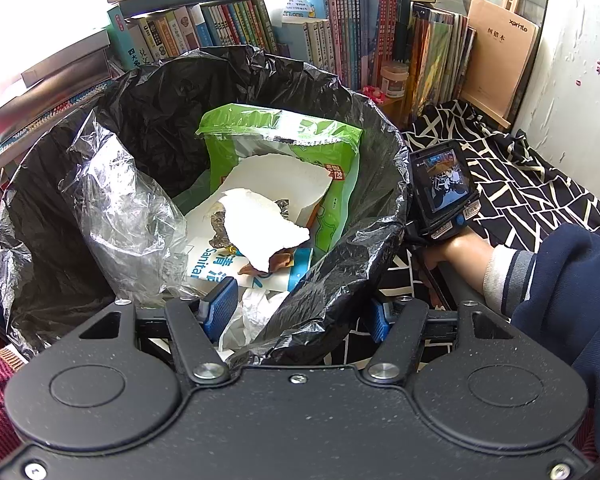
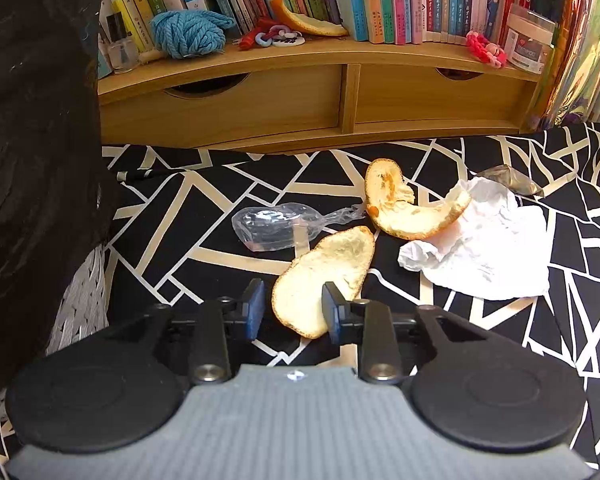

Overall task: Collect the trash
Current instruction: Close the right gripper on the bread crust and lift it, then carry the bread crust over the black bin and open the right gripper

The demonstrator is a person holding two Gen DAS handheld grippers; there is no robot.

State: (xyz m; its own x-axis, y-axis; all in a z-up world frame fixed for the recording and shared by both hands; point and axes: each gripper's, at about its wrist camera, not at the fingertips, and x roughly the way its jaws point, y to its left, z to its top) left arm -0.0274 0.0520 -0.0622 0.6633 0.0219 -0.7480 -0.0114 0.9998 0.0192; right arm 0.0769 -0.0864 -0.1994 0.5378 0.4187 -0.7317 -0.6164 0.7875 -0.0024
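Showing only rightward: peel (image 2: 324, 280), tissue (image 2: 484, 248).

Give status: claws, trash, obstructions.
Left claw clamps black bin-liner rim. Right claw open around pale flat orange peel. Nothing blocking.

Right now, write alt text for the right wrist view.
The right gripper hangs open around the near orange peel on a black-and-white patterned cloth. Beyond lie a second peel, a clear wrapper and crumpled tissue.
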